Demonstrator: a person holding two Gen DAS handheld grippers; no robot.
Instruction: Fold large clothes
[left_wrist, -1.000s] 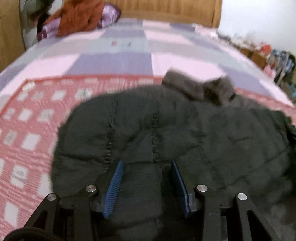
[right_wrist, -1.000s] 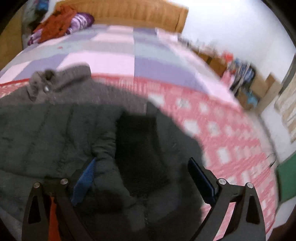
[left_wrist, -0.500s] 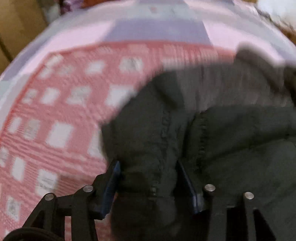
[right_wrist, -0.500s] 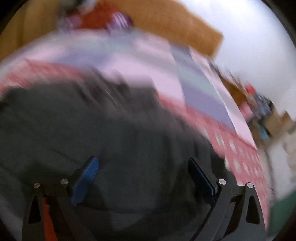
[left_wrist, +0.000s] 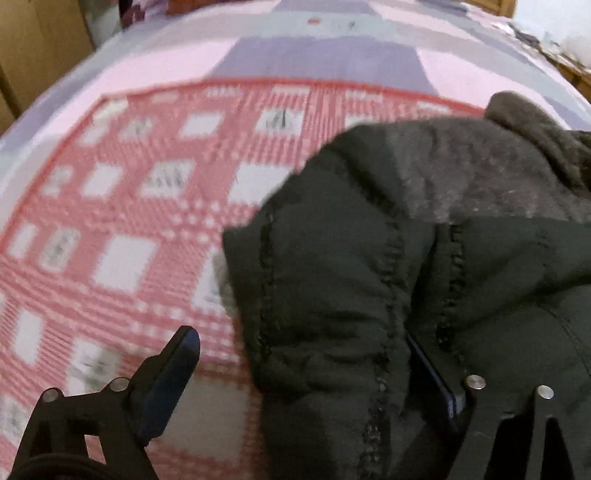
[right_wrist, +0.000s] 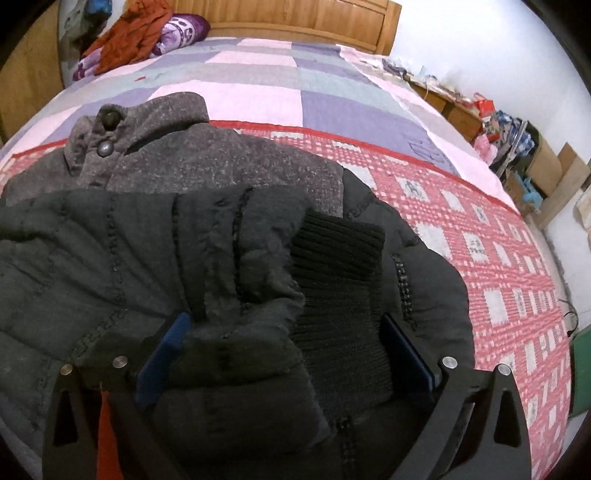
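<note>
A dark grey quilted jacket (left_wrist: 388, 266) with a lighter grey collar (right_wrist: 140, 122) lies on the bed, with a sleeve folded across its front. The sleeve's black ribbed cuff (right_wrist: 336, 273) lies on top. My left gripper (left_wrist: 306, 369) is open at the jacket's left edge; its left finger hangs over the blanket and the right finger is tucked against a fold. My right gripper (right_wrist: 284, 354) is open, with the sleeve and the cuff lying loose between its fingers.
A red and white checked blanket (left_wrist: 122, 229) lies under the jacket on a pink and purple checked bedsheet (right_wrist: 280, 85). An orange garment (right_wrist: 129, 33) and a purple pillow (right_wrist: 184, 29) sit by the wooden headboard (right_wrist: 295, 18). Cluttered furniture (right_wrist: 509, 136) stands to the right of the bed.
My left gripper has opened and let go of the jacket fold it held. The sleeve now lies folded across the jacket's front. My right gripper has stayed open and shifted over the sleeve.
</note>
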